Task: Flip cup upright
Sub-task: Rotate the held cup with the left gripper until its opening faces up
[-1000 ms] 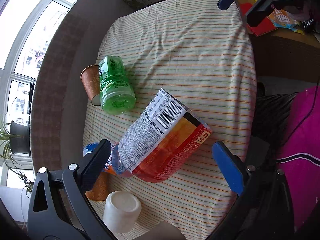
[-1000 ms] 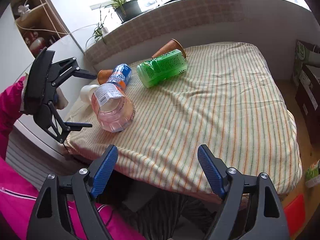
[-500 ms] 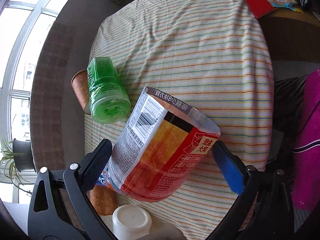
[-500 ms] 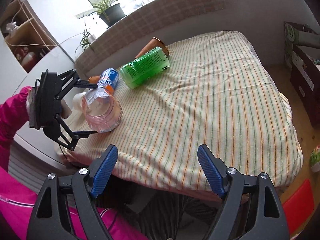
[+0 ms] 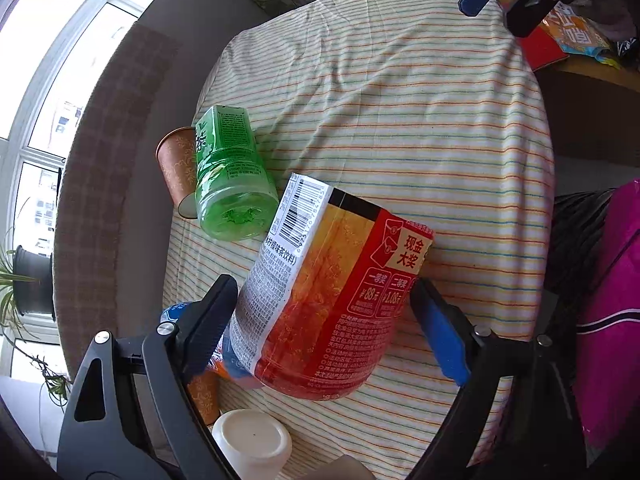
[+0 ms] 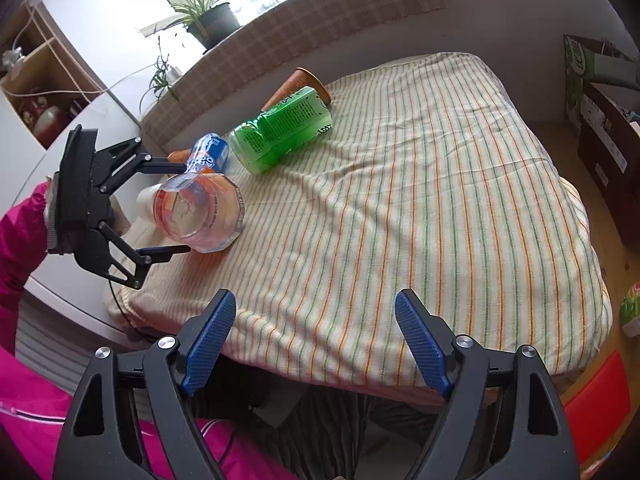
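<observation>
Lying on its side near the left edge of the striped bench [image 6: 420, 184], the clear red-labelled cup [image 5: 328, 296] sits between the wide left tongs [image 5: 320, 308].

Both fingers flank the cup's lower body, the dark one [image 5: 208, 320] against its label; whether the blue one touches it I cannot tell. Its open mouth faces across the bench in the right wrist view. Just beside it lie a green bottle [image 5: 228, 176], a brown paper cup [image 5: 176, 168], a blue can [image 6: 208, 156] and an upturned white cup [image 5: 252, 440]. The right tongs [image 6: 316, 336] hover wide, holding nothing, off the bench's near edge.
</observation>
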